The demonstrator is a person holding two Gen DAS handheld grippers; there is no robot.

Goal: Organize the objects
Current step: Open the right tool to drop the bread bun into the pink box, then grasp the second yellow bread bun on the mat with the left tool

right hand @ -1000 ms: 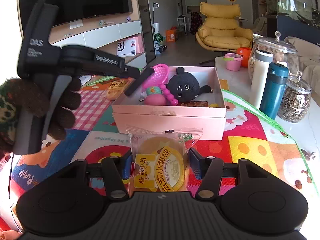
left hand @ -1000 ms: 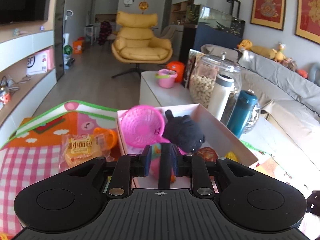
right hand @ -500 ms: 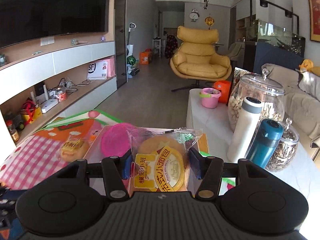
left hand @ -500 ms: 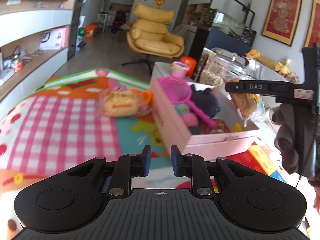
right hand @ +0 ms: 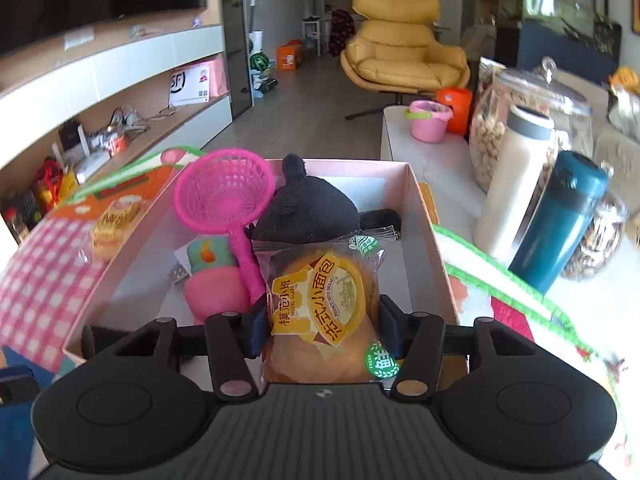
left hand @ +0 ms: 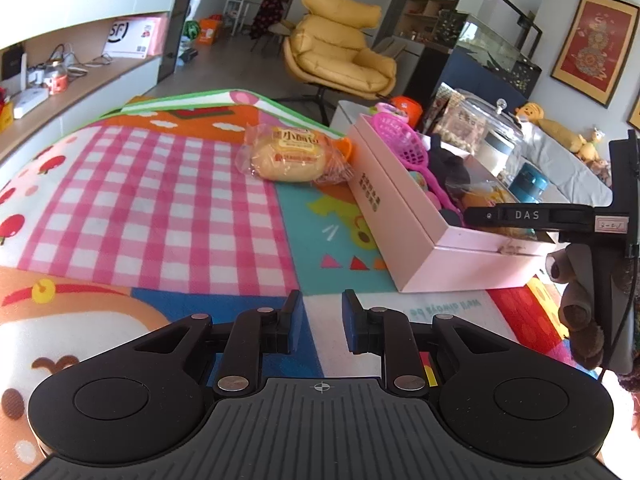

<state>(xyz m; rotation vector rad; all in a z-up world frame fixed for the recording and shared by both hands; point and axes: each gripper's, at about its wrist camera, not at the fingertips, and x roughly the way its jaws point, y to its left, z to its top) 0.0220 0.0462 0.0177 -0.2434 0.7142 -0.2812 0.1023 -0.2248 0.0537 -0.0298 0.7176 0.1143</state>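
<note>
My right gripper (right hand: 322, 320) is shut on a packaged bread roll (right hand: 324, 308) and holds it over the near end of the pink box (right hand: 434, 240). The box holds a pink toy strainer (right hand: 224, 196), a black plush toy (right hand: 308, 212) and a pink and green toy (right hand: 212, 276). My left gripper (left hand: 318, 326) is open and empty above the play mat, left of the box (left hand: 400, 220). A second packaged bread roll (left hand: 288, 154) lies on the mat beside the box's far left corner. The right gripper (left hand: 560, 216) shows in the left wrist view, above the box.
A colourful play mat (left hand: 140, 200) covers the table. Right of the box stand a white bottle (right hand: 516, 184), a teal flask (right hand: 560, 220) and glass jars (right hand: 528, 112). A pink bucket (right hand: 428, 120) sits further back. A yellow armchair (right hand: 400, 48) stands on the floor beyond.
My left gripper has left the box and pulled back left over the mat, empty. My right gripper has carried the bread roll forward to above the box.
</note>
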